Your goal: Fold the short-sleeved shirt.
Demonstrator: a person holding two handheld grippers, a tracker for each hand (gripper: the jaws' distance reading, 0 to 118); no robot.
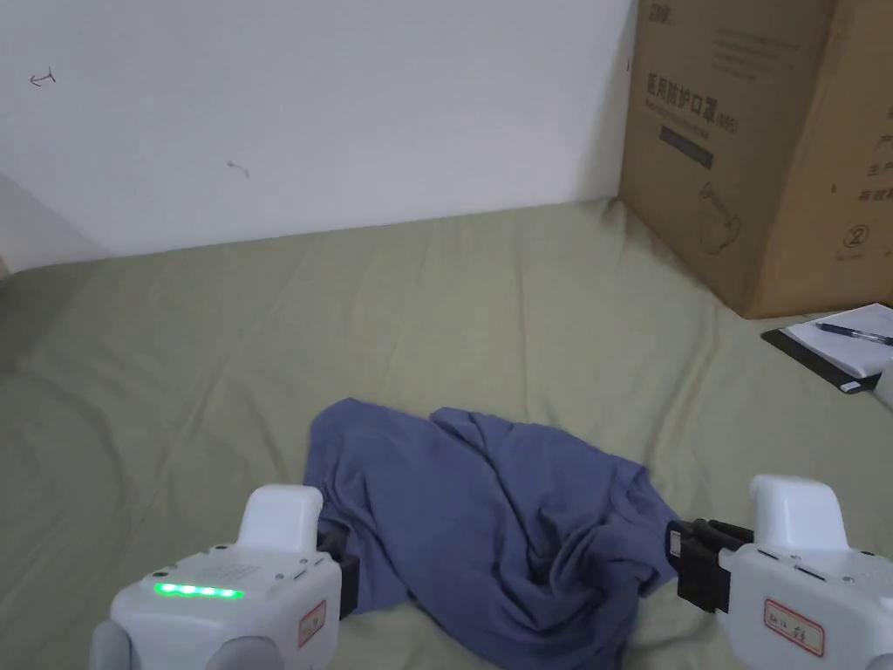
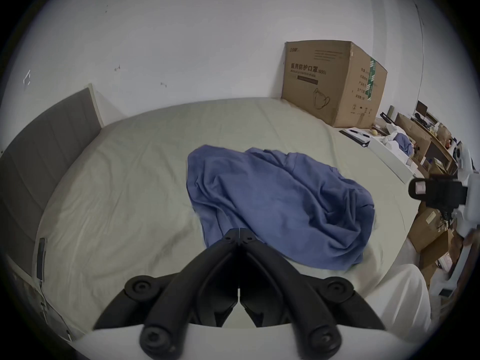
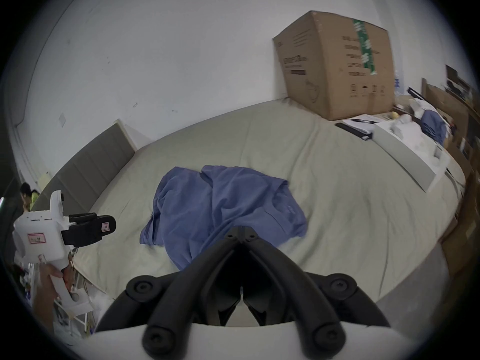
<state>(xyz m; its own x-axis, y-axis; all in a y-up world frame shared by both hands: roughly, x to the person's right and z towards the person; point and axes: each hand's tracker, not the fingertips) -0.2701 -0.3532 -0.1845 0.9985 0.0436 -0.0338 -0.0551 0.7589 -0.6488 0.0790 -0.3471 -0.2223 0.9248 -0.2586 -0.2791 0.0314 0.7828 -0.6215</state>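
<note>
The shirt (image 1: 497,523) lies crumpled and unfolded on the bed (image 1: 218,349), nearer me than the box (image 1: 741,148), with the left gripper (image 2: 238,232) and right gripper (image 3: 242,229) both closed empty beside it, so all folding remains.

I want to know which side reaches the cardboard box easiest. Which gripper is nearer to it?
Right. The right gripper sits below the cardboard box on its side; the left gripper is across the blue shirt.
</note>
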